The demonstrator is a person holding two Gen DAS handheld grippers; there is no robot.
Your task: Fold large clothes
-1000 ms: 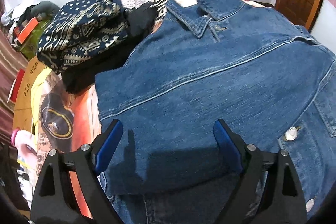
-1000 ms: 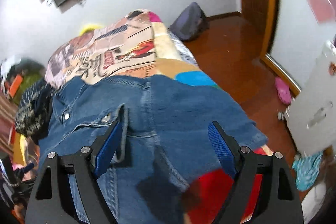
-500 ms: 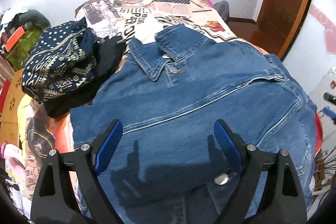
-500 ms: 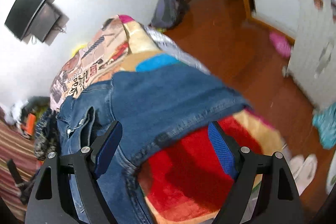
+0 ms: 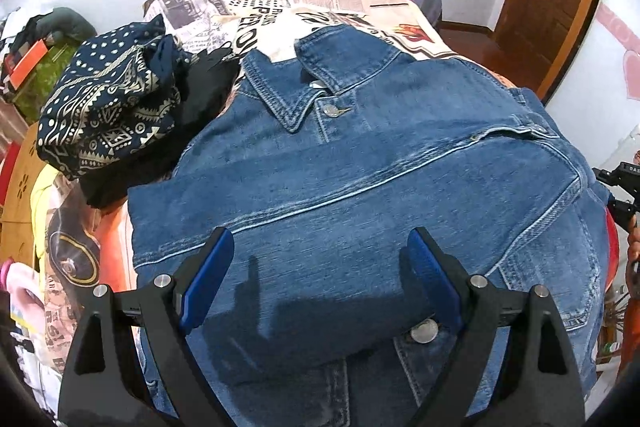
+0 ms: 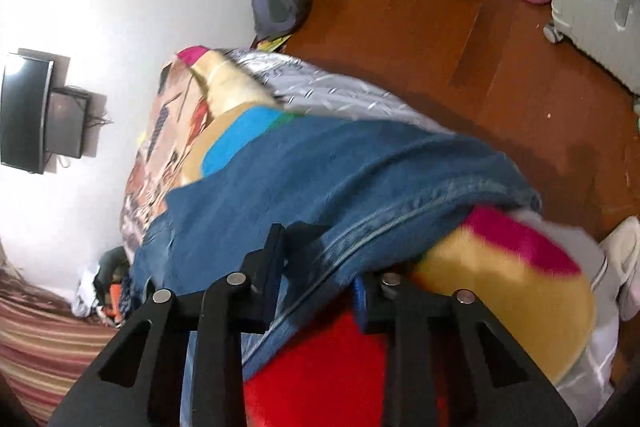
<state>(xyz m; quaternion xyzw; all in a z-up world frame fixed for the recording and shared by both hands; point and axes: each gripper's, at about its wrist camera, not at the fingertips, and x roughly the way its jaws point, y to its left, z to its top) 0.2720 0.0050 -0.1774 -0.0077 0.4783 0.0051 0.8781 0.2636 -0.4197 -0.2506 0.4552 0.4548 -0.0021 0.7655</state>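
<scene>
- Left gripper (image 5: 316, 267) spread wide above the denim jacket (image 5: 360, 187), pinching nothing.
- Right gripper (image 6: 316, 267) has just been closing, pinching the jacket's hem at 6 o'clock.

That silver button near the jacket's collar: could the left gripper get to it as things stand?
Probably yes. The button lies uncovered on top of the denim jacket, and the left gripper hangs open above the jacket with only flat denim ahead of it. The patterned cloth pile sits off to the side.

Left gripper (image 5: 320, 267) jaws wide, empty, above denim jacket (image 5: 360, 187). Right gripper (image 6: 316, 267) jaws just closing, pinching jacket's edge.
</scene>
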